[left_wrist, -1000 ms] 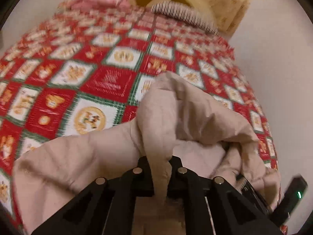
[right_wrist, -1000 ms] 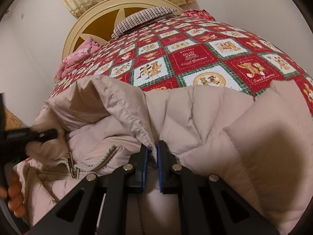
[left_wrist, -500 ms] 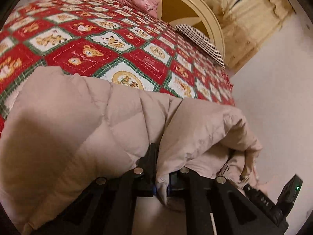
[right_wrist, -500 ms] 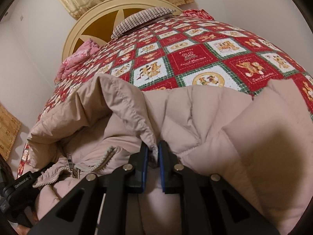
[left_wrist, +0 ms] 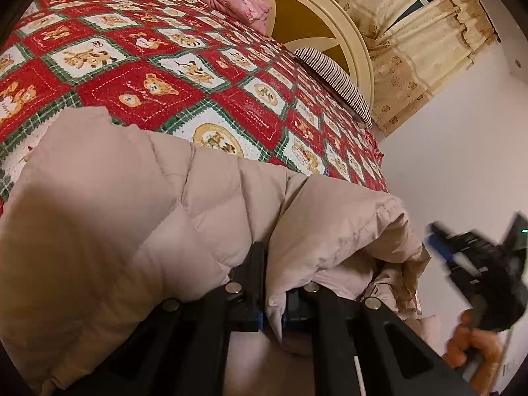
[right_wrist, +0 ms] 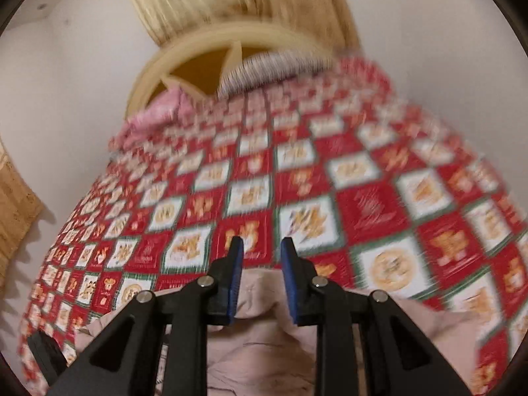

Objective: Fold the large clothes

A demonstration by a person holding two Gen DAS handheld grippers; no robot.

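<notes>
Jacket [left_wrist: 138, 217], a puffy beige one lying across the near edge of the bed quilt [left_wrist: 184, 76], has its folded edge pinched in the left gripper [left_wrist: 272, 292], while the right gripper [right_wrist: 260, 257] hangs agape and empty above it, garment at its 6 o'clock, so the left is nearer

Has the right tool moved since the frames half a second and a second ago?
Yes. The right tool has let go of the beige down jacket, opened, and lifted: the headboard now sits lower in its blurred view.
</notes>
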